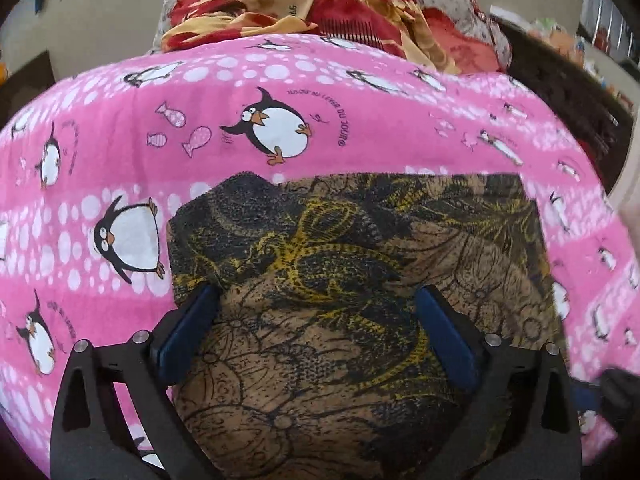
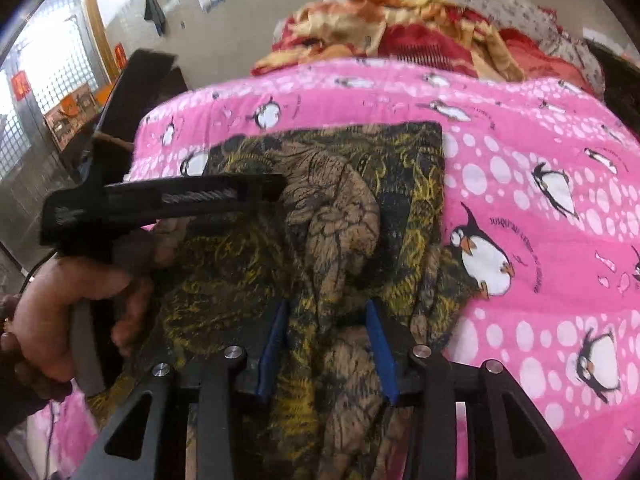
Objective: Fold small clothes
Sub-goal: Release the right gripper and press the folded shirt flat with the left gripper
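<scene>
A brown, black and yellow patterned garment [image 1: 340,280] lies spread on the pink penguin bedsheet [image 1: 120,140]. My left gripper [image 1: 322,300] hovers over its near part, jaws wide open with only flat cloth beneath them. In the right wrist view the garment [image 2: 340,208] is bunched into a raised ridge that runs down between the blue pads [image 2: 380,344] of my right gripper [image 2: 328,320], which is shut on that fold. The left gripper [image 2: 276,188] shows there from the side, held by a hand [image 2: 60,300] above the garment's left part.
A crumpled red and orange blanket [image 1: 300,4] and a pale floral cover [image 1: 452,4] lie heaped at the far end of the bed. Beige wall and floor lie beyond; a glass-block window [image 2: 52,60] is at the left. The pink sheet [image 2: 540,160] spreads to the right.
</scene>
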Tool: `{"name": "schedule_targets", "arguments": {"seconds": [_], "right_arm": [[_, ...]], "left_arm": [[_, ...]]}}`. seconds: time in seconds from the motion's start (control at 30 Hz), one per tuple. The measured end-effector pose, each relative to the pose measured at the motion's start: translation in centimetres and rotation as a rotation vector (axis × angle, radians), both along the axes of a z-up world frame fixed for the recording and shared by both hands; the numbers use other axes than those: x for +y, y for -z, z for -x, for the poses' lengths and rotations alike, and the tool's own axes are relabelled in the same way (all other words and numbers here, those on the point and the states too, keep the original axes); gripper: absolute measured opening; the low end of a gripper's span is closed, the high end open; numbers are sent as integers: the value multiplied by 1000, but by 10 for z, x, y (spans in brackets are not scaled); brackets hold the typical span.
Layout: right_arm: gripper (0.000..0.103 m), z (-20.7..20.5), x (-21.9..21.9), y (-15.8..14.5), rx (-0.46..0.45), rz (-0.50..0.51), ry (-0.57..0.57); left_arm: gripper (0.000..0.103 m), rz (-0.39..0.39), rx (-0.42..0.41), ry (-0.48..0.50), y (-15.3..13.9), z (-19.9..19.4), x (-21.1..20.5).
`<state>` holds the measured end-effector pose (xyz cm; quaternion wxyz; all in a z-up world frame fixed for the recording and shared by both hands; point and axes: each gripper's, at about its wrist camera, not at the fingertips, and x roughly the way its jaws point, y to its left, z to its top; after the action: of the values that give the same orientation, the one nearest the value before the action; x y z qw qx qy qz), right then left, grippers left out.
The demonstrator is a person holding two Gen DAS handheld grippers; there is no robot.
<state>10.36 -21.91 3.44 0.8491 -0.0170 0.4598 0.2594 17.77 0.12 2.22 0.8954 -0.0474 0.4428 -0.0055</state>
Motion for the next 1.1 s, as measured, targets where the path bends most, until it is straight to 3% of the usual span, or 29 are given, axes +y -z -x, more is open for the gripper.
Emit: {"name": "schedule_targets", "arguments": {"seconds": [0.07, 0.17, 0.23, 0.3, 0.37, 0.5, 0.57, 0.63, 0.7, 0.87, 0.93, 1.0, 1.1], "right_arm": [[39, 15, -2, -21, -9, 30, 29], [39, 58, 10, -44, -90, 73, -67], [39, 84, 21, -37, -99, 110, -135], [40, 102, 31, -10, -131, 195, -174], [41, 115, 27, -3, -221, 179, -155], [43, 127, 25, -5, -250, 183, -155], [50, 129, 19, -7, -235, 145, -168], [85, 127, 19, -6, -208, 103, -196], [103, 128, 23, -4, -176, 75, -271], [103, 151, 54, 6, -258, 335, -308], [103, 152, 53, 5, -249, 330, -304], [103, 149, 47, 5, -219, 296, -298], [103, 150, 49, 6, -250, 316, -293]], "left_arm": [[100, 21, -3, -2, 1, 1, 4], [102, 16, 13, 4, 2, -1, 4], [102, -5, 25, 2, 1, -2, 1], [102, -12, 28, 0, 1, -2, 0], [102, -9, 24, 4, 1, -1, 0], [102, -15, 24, 4, 1, -3, 0], [102, -30, 24, 3, 2, -4, -1], [102, -30, 24, 3, 3, -5, -1], [102, -19, 22, 5, 3, -5, 1], [102, -9, 67, 44, -3, 0, 3], [102, -1, 73, 62, -12, 9, 4], [102, -2, 28, 67, -30, 32, 9], [102, -1, -37, 49, -51, 73, 21]]}}
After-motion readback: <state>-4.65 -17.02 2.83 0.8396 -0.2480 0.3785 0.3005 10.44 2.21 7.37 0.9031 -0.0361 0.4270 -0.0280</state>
